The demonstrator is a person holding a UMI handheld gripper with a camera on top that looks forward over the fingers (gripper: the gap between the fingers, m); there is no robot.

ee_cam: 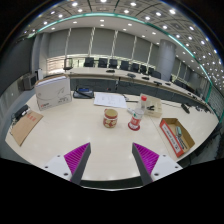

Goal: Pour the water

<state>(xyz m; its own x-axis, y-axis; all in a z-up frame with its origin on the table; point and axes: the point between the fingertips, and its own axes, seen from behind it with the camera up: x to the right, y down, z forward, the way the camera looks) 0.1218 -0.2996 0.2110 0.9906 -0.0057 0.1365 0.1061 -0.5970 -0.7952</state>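
Observation:
A small brown jar-like cup [110,118] stands on the pale table [95,140], well beyond my fingers. Just right of it stands a red and white cup [134,120]. Behind that rises a clear bottle [143,103]. My gripper [112,160] is open, its magenta pads [76,157] spread wide with only bare tabletop between them. It holds nothing.
A white box [53,92] sits at the far left, a flat brown board [26,127] nearer left, an open cardboard box [177,134] at the right. White papers [110,99] and a dark object [85,92] lie further back. Chairs line the far side.

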